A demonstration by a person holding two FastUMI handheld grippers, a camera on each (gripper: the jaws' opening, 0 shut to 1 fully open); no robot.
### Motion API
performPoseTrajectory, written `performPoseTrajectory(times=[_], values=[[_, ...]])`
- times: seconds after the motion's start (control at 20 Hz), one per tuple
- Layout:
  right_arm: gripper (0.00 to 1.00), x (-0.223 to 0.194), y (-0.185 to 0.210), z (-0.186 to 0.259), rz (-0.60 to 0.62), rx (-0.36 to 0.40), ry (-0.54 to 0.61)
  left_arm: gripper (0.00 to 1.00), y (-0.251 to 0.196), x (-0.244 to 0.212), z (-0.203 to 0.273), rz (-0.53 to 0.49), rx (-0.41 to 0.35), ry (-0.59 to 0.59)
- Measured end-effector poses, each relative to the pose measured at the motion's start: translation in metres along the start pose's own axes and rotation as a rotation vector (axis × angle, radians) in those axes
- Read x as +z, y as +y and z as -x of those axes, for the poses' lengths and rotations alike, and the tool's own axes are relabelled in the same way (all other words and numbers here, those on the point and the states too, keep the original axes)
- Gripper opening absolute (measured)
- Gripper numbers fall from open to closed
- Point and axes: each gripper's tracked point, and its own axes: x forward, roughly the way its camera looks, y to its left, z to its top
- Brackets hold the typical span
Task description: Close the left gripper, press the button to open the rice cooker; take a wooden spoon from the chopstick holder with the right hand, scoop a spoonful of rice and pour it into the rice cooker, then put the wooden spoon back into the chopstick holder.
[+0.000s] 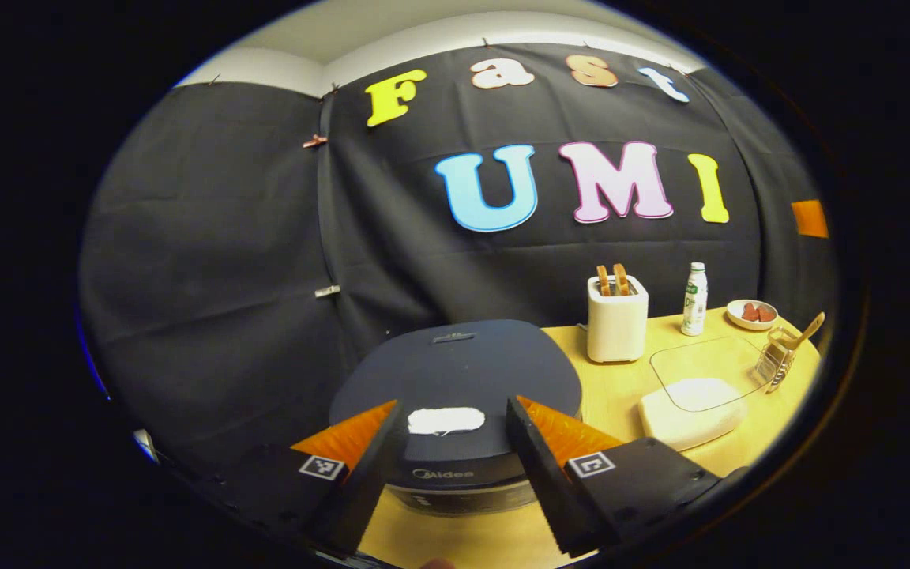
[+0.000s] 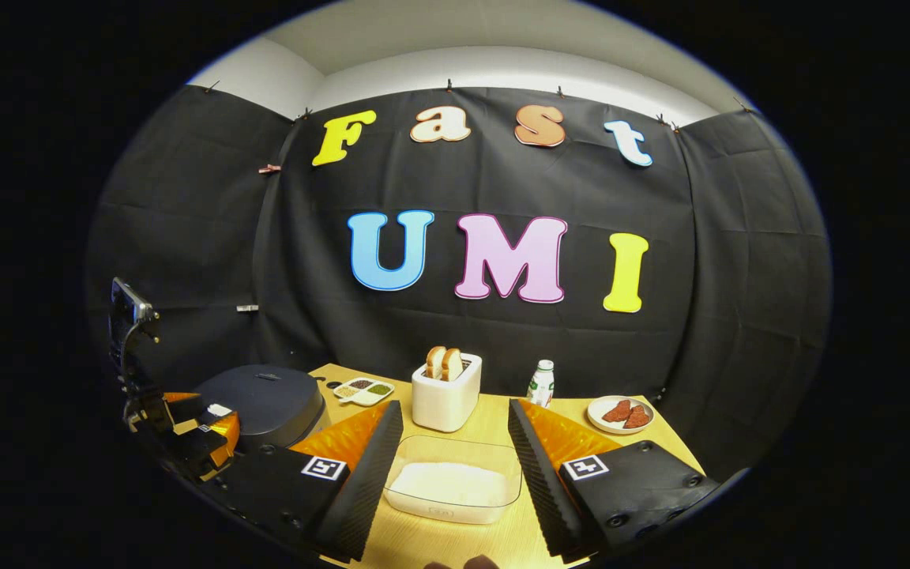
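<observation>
The left hand-held gripper point(image 1: 453, 431) is wide open and holds nothing. It hangs over the front of the rice cooker point(image 1: 459, 371), and the white button point(image 1: 445, 420) sits in the gap between its two fingers. The rice cooker's lid is down. The cooker stands at the left end of the light wood surface point(image 1: 621, 379).

The right hand-held gripper point(image 2: 455, 435) is wide open too, with nothing in it. Between its fingers you can see the clear box of rice point(image 2: 453, 480) on the surface, close in front.

In the left gripper view, the wooden spoon point(image 1: 802, 332) stands tilted in the wire chopstick holder point(image 1: 776, 359) at the far right edge of the surface, just past the rice box. A white toaster point(image 2: 445, 399) with two slices of bread stands behind the box. A small bottle point(image 2: 539, 384) is near it, then a plate point(image 2: 620, 415) with some reddish food. A little divided dish point(image 2: 363, 390) lies beside the rice cooker.

In the right gripper view, the left hand-held gripper shows at the far left, at the front edge of the cooker.
</observation>
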Motion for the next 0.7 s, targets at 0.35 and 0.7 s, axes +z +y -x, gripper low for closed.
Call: performPoseTrajectory(times=[0.35, 0.7], values=[[0.85, 0.000, -0.033, 0.018, 0.009, -0.052, -0.008, 0.89, -0.049, 0.046, 0.016, 0.017, -0.087, -0.066], [0.90, -0.001, -0.077, 0.037, -0.001, -0.106, 0.017, 0.97, -0.089, 0.119, 0.061, 0.107, -0.131, -0.182]])
